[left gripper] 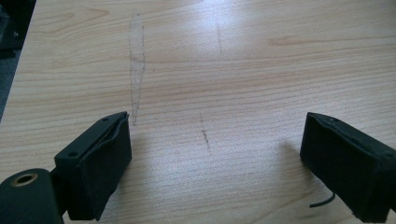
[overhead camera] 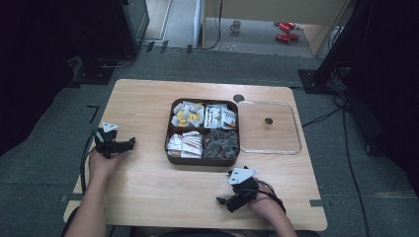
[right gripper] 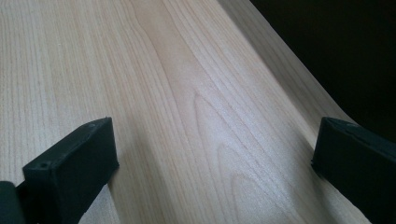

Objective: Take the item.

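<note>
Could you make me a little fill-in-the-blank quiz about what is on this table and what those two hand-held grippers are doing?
1. The brown box in the middle of the table is split into ____ compartments.
2. The clear lid lies flat on the table to the ____ of the brown box.
3. The jaws of the left hand-held gripper stand ____, with only bare wood between them.
4. The right hand-held gripper rests near the table's ____ edge.

Missing words: four; right; open; near
</note>
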### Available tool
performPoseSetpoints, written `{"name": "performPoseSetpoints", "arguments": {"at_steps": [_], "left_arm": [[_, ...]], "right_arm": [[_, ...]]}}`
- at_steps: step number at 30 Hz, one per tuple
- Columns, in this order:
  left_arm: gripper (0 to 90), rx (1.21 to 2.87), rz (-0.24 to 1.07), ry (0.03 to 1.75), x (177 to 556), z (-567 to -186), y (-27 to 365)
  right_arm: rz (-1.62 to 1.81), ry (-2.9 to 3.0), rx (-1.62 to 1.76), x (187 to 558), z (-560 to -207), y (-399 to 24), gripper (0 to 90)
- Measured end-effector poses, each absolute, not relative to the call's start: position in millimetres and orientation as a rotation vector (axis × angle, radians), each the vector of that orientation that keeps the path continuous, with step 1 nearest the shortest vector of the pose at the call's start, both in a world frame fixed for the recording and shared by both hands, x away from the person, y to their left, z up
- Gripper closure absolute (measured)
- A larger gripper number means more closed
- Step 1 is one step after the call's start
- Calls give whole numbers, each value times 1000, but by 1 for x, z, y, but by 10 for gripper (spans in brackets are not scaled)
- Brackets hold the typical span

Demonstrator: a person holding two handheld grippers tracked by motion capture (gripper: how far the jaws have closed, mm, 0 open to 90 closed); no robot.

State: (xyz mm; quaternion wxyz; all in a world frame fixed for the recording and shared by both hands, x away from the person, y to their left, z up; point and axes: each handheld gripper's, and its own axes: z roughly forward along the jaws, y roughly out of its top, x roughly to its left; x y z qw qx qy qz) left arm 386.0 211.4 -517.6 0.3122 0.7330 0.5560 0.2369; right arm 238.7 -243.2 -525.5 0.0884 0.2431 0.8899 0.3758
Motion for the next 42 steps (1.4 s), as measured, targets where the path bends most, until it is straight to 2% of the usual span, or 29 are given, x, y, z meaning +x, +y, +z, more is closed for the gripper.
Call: {"name": "performPoseSetpoints", "arguments": {"at_steps": [7,9,14,17,22,24,37,42], "left_arm": [[100,1955,610,1480,388,-515,210],[150,1956,608,1476,388,-514,210],[167,1974,594,1481,388,-512,208],[255,1978,581,1468,388,-509,209],[273,1977,524,1470,390,-506,208],[306,1994,493,1459,393,-504,207],[349,1979,374,1399,396,-488,201],[365,1999,381,1359,394,-481,195]], "right_arm": [[1118,2649,723,239,-526,-243,0],[1119,2649,723,239,-526,-243,0],[1119,2649,723,239,-526,-243,0],[1119,2649,723,239,-526,-243,0],[1119,2649,723,239,-526,-243,0],[1119,2649,723,239,-526,-243,0],[1121,2651,719,239,-526,-243,0],[1121,2654,711,240,-525,-243,0]]}}
